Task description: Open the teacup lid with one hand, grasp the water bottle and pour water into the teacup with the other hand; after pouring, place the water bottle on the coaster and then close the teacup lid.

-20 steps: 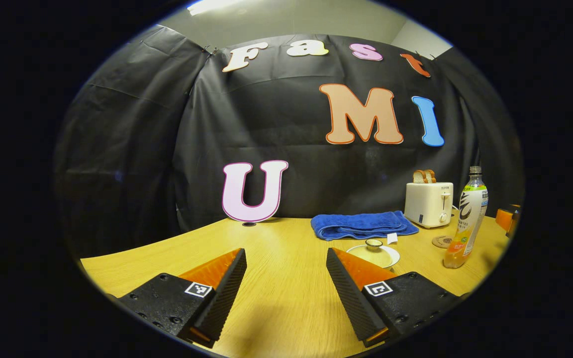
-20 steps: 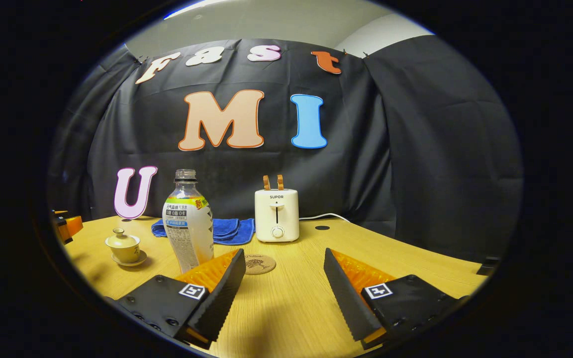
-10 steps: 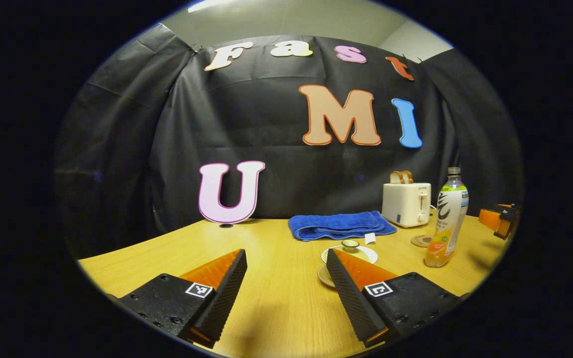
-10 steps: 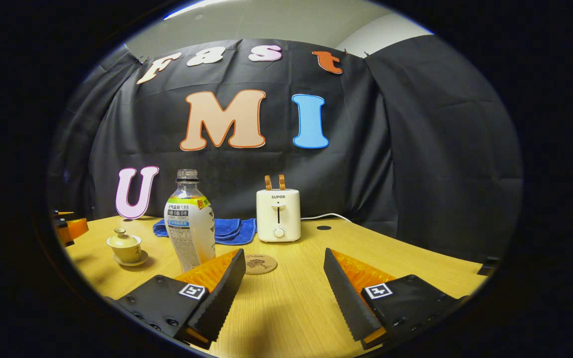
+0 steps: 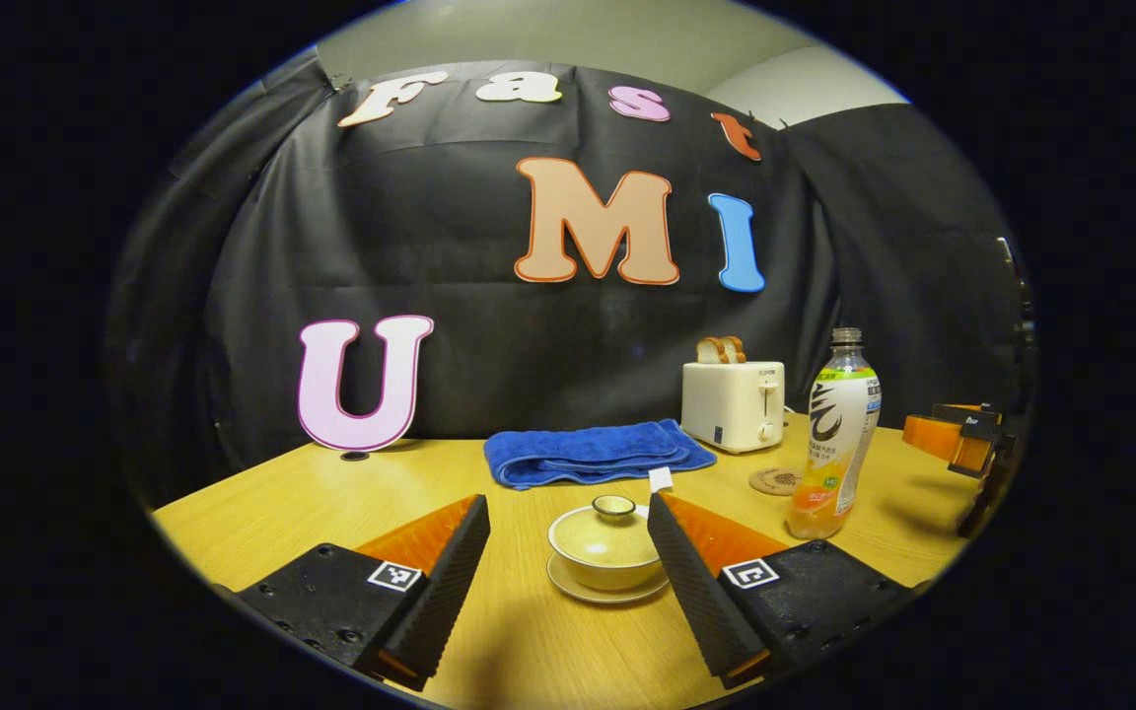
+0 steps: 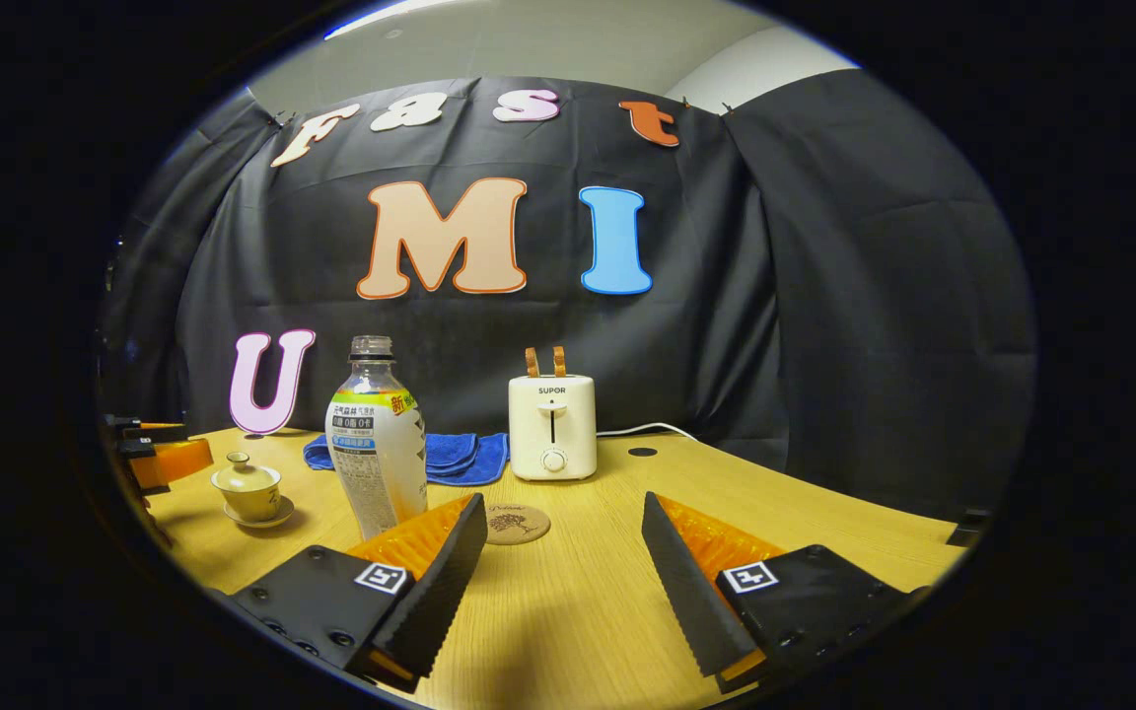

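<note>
A cream lidded teacup (image 5: 605, 544) on a saucer stands just ahead of my left gripper (image 5: 568, 562), lined up with the gap between its open, empty fingers. The teacup's lid (image 5: 612, 507) is on. To the right stands the capless water bottle (image 5: 834, 434), upright, with the round coaster (image 5: 775, 480) behind it. In the right gripper view my right gripper (image 6: 563, 567) is open and empty above the table; the bottle (image 6: 376, 449) stands past its left finger, the coaster (image 6: 514, 523) lies ahead, the teacup (image 6: 247, 488) sits far left, with the left gripper's orange finger (image 6: 169, 460) beside it.
A white toaster (image 5: 733, 402) with bread in its slots and a folded blue towel (image 5: 593, 454) stand at the back of the wooden table (image 5: 331, 498). The right gripper's orange finger (image 5: 948, 439) hangs at the right edge of the left gripper view.
My left gripper has swung right, bringing the teacup from behind its right finger into line with the gap. It now reaches further into the right gripper view. The right gripper has stayed still.
</note>
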### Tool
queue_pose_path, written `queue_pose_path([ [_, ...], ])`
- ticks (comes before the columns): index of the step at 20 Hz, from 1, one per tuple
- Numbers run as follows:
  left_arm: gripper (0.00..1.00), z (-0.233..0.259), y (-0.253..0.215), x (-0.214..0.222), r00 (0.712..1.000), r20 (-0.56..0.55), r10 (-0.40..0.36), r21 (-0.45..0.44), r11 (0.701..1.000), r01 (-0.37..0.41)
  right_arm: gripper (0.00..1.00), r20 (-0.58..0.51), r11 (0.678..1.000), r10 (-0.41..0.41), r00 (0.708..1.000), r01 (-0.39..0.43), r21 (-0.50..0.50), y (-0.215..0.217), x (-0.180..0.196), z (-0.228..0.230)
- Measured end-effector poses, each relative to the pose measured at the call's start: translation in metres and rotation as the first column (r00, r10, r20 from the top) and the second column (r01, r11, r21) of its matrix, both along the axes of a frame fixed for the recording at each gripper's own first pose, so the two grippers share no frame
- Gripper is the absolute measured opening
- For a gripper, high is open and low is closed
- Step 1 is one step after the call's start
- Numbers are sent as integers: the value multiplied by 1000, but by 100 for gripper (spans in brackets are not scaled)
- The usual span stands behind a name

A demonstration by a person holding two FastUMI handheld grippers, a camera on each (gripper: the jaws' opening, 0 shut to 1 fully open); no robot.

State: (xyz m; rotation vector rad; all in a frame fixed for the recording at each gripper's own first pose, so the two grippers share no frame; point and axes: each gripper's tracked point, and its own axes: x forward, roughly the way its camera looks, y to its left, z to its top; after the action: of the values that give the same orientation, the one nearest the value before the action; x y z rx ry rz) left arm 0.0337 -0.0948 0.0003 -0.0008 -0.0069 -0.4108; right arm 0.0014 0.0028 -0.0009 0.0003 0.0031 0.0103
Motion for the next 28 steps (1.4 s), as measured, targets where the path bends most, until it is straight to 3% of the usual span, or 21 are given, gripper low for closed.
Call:
queue_pose_path([
  [2,87,-1,-10,6,1000,-1,-28,0,1000,28,98,0,1000,0,1000,0,0,0,0,0],
  [8,87,-6,-30,23,996,-28,-83,21,996,84,98,-1,1000,0,1000,0,0,0,0,0],
  [9,84,-6,-30,25,996,-28,-80,24,996,81,98,-1,1000,0,1000,0,0,0,0,0],
  [10,75,-7,-33,27,996,-33,-85,27,996,86,98,-1,1000,0,1000,0,0,0,0,0],
  [15,69,-15,-42,33,991,-76,-110,62,991,115,98,-1,1000,5,1000,-5,0,0,0,-1],
  [20,38,-22,-46,35,987,-112,-113,105,987,125,98,-1,1000,7,1000,-7,0,1,0,-1],
  [22,32,-19,-47,35,988,-106,-112,99,988,122,99,-1,1000,7,1000,-7,0,1,0,-1],
  [28,27,-14,-39,34,992,-84,-93,66,993,99,98,-1,1000,22,1000,-22,0,4,1,-1],
])
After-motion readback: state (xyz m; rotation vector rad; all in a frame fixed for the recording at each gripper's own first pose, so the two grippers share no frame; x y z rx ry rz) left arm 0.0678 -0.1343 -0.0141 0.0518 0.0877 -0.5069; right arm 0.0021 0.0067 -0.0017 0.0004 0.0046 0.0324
